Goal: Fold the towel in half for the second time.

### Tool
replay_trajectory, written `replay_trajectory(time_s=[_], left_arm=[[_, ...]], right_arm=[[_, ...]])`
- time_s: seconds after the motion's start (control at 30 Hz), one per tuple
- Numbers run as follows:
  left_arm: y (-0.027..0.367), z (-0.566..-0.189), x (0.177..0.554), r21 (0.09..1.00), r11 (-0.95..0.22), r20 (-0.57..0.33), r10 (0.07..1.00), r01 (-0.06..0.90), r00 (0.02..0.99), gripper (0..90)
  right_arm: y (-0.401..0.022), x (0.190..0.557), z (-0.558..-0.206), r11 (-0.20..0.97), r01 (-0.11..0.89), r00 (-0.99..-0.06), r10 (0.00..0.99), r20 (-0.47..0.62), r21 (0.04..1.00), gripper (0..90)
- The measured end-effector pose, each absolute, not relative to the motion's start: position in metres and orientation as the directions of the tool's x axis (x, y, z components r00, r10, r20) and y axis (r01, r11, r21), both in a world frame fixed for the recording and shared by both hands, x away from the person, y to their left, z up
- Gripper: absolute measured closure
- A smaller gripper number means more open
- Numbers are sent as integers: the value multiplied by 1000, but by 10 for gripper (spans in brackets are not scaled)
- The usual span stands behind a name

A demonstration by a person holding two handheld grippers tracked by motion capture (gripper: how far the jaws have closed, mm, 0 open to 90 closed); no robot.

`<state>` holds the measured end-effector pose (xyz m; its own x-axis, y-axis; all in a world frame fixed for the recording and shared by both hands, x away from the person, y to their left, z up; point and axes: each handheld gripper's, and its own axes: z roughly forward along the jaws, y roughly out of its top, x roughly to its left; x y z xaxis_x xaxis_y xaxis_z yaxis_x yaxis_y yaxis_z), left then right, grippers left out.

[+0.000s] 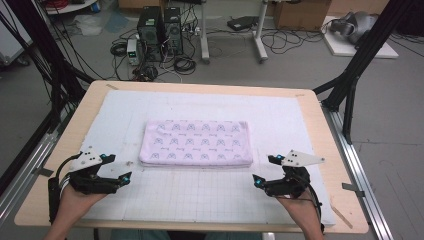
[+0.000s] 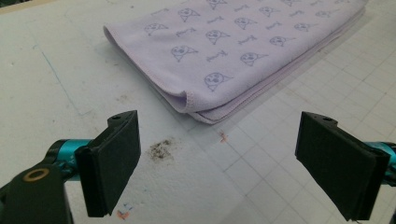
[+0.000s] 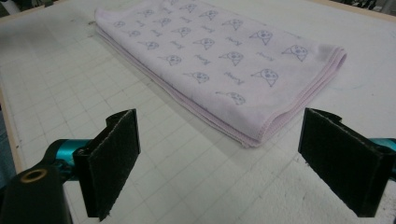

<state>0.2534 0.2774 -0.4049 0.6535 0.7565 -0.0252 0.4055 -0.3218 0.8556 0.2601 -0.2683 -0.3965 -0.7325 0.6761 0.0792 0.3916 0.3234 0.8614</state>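
I hold both tools released: left tool [image 1: 119, 176] and right tool [image 1: 263, 172] each near a cloth [image 1: 196, 142] corner, not touching.

1. The high view looks forward and down from above the person's side, taking in the whole desk [image 1: 310, 107] and the floor beyond.
2. The left gripper view sits low and close over the mat, facing the folded cloth's [image 2: 224, 42] near-left corner.
3. The right gripper view, equally low, faces its near-right corner.
4. All three share the cloth and the gridded mat [image 3: 154, 154].
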Motion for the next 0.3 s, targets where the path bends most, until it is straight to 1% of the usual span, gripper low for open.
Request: replay_trajectory(time_s=[0.3], left_arm=[[278,-408,248,856,-319,-28,757,407,652,148]], right_arm=[[-272,254,-403,312,402,-726,682,91,861,120]])
